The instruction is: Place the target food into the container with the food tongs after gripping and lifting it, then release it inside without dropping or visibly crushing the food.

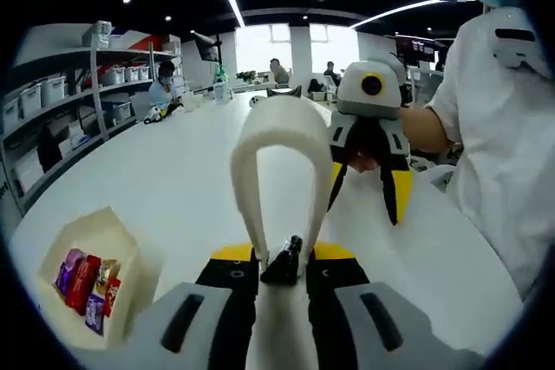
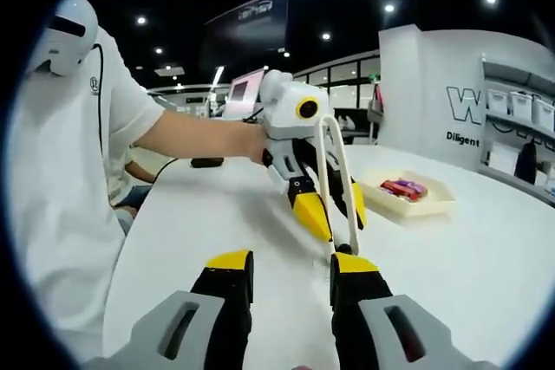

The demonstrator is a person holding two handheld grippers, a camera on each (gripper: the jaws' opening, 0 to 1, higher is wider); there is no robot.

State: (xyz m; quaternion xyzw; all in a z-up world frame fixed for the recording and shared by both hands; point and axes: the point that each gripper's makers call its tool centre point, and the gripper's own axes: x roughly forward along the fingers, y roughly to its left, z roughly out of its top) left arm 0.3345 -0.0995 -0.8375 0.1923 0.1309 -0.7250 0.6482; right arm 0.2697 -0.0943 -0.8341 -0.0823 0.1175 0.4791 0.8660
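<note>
White food tongs [image 1: 282, 127] stand as a tall loop between my left gripper's [image 1: 282, 259] yellow-tipped jaws, which are shut on the tongs' lower arms. A cream tray [image 1: 117, 223] to the left on the white table holds several wrapped sweets [image 1: 87, 283] in red and purple. My right gripper [image 1: 362, 210] hangs open beyond the tongs, held by a person's hand. In the right gripper view, my right gripper [image 2: 291, 262] is open and empty, the left gripper [image 2: 338, 224] holds the tongs [image 2: 326, 119] just ahead, and the tray [image 2: 416, 207] with sweets [image 2: 403, 186] lies behind them on the right.
The long white table [image 1: 173, 179] stretches away with bare surface around the tray. A person in a white shirt [image 2: 61, 171] stands at the table's edge. Shelves with storage boxes [image 1: 52, 101] line the left wall. People sit at the far end [image 1: 165, 84].
</note>
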